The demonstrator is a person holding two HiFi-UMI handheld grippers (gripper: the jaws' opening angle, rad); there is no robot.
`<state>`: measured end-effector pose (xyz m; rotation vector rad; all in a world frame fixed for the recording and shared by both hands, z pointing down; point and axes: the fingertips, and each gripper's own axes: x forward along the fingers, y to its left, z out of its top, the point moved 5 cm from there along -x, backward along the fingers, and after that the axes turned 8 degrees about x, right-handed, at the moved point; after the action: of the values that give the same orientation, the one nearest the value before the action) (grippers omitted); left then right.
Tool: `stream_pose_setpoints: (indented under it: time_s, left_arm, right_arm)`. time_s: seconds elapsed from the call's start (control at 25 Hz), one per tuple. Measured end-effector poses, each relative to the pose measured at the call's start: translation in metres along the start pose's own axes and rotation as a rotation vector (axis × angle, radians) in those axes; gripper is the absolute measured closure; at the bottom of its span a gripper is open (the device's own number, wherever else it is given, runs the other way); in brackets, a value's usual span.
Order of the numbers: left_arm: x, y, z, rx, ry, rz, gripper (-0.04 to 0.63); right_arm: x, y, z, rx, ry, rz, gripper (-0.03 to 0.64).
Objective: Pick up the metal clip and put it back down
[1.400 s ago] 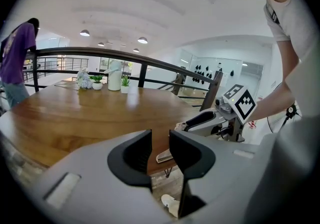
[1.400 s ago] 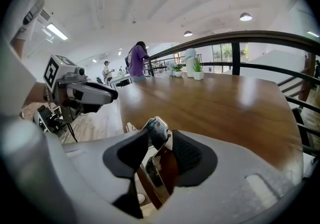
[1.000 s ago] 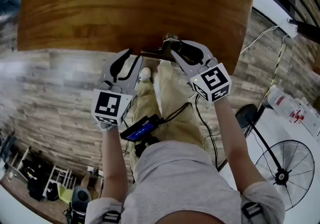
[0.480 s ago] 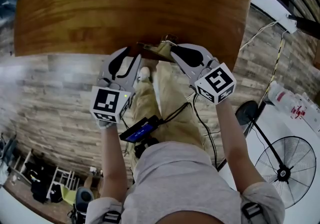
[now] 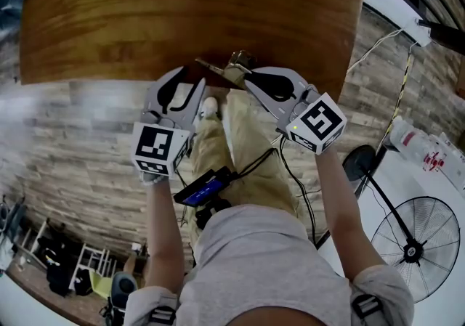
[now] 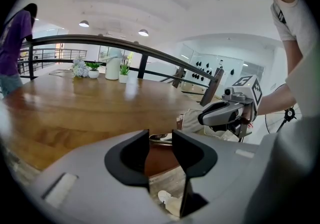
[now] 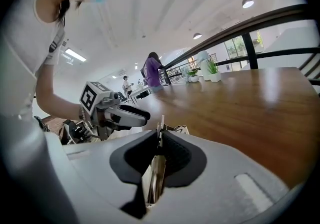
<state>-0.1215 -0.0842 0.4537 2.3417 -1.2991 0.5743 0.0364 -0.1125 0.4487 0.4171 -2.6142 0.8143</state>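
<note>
A: Where is the metal clip point(image 7: 155, 170) right now?

B: Between the jaws of the right hand-held gripper point(image 5: 243, 75), at the near edge of the counter point(image 5: 196, 12). Those jaws have just been closing. The right gripper view shows them clamped on the clip's thin metal, edge-on, with one end poking up past the fingertips.

A: And the left hand-held gripper point(image 5: 189, 80)?

B: It is just beside the right one, pointing at the same spot. Its jaws have just been opening and stand apart. A bit of the clip shows beyond them, but neither side presses on it, so I'd call it empty.

A: Which step is this?

B: The pick-up, I'd say. The grasp is made and the put-down is not yet begun. I cannot tell whether the clip is clear of the wood; in the head view it sits right over the counter's rim.

A: What does the next move call for?

B: Probably a clean raise by the right hand with a firm clamp, since a thin clip held edge-on could twist or slip. Then lower it flat, well in from the edge so it doesn't drop to the floor point(image 5: 87, 143), before the jaws part.
</note>
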Motion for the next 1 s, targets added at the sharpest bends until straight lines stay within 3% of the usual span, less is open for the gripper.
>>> stream_pose_setpoints:
  time_s: [0.44,1.0]
  left_arm:
    - [0.001,-0.005,0.017,0.024,-0.021,-0.016,0.4]
    - [-0.014,-0.009,0.057,0.085,-0.103,-0.039,0.4]
  right_arm:
    - [-0.021,0.014,0.024,-0.028,-0.057,0.029,0.581]
    - [-0.039,0.038,0.058,-0.071,-0.149,0.029,0.583]
